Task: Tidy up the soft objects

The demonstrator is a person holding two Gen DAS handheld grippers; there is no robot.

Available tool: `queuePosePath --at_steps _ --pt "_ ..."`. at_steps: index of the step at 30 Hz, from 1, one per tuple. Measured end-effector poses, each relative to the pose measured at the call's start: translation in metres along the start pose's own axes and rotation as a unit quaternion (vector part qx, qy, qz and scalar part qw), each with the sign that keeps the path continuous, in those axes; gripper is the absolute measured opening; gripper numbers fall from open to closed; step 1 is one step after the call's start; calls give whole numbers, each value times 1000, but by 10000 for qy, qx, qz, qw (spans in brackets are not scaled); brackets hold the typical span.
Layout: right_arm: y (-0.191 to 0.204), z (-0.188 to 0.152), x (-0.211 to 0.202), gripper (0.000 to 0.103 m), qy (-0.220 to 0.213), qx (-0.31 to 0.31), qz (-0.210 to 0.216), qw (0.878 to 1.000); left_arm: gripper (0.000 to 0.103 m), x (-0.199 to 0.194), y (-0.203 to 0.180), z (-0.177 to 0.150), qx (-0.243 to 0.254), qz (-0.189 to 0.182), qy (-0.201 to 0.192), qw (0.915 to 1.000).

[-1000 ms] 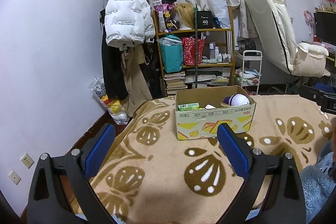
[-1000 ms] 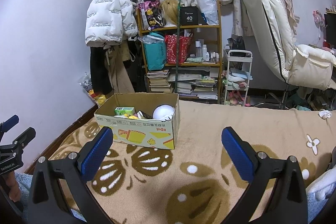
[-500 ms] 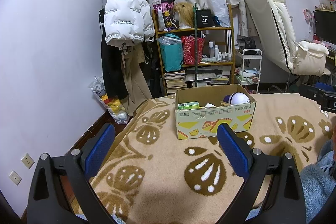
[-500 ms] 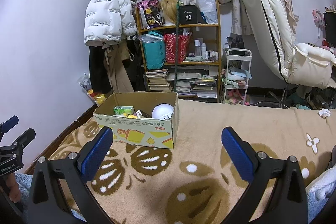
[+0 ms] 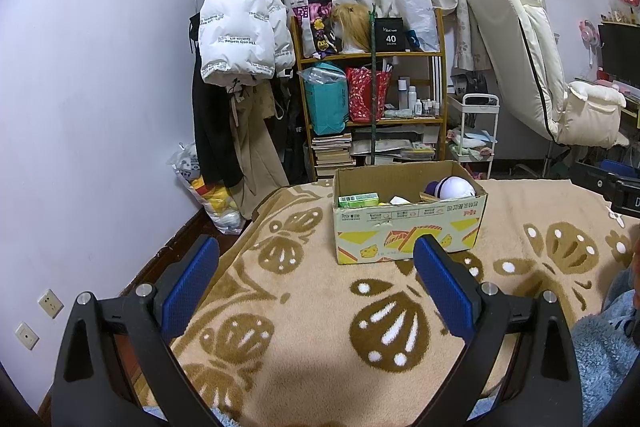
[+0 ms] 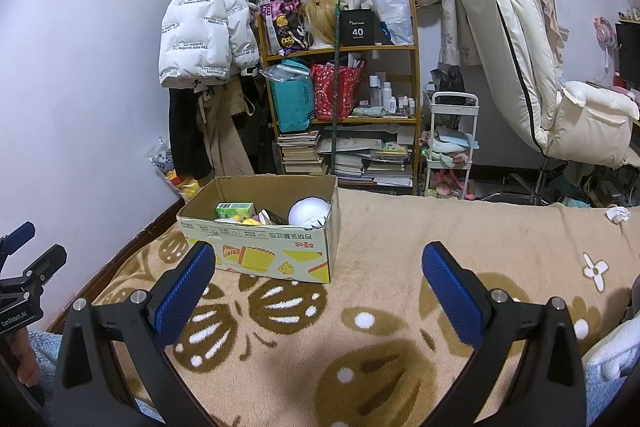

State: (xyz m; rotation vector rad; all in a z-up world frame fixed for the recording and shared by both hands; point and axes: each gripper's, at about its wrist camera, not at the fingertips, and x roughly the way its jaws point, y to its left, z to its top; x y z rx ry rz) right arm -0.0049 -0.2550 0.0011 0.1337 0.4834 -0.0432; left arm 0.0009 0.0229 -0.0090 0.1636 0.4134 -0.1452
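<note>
A cardboard box (image 5: 408, 227) stands on the tan patterned blanket (image 5: 320, 315); it also shows in the right wrist view (image 6: 260, 251). In it lie a white and purple plush ball (image 5: 454, 187) (image 6: 308, 213), a green packet (image 5: 358, 200) (image 6: 235, 210) and other small items. My left gripper (image 5: 316, 279) is open and empty, held above the blanket short of the box. My right gripper (image 6: 316, 287) is open and empty, to the box's right and nearer.
A crumpled white tissue (image 6: 618, 214) lies at the blanket's far right. Beyond the bed stand a cluttered wooden shelf (image 5: 372, 99), hanging coats (image 5: 240, 39), a white cart (image 5: 476, 131) and a cream recliner (image 5: 532, 67). Blue fleece sleeves (image 5: 604, 351) sit at the lower edges.
Both views have shifted very slightly; the box sits a touch lower in them. Both grippers remain open and empty.
</note>
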Motion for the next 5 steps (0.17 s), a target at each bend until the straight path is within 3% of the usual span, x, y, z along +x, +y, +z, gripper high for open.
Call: queuePosePath --at_steps 5 --pt "1 0 0 103 0 2 -3 10000 97 0 -2 -1 -5 -3 6 10000"
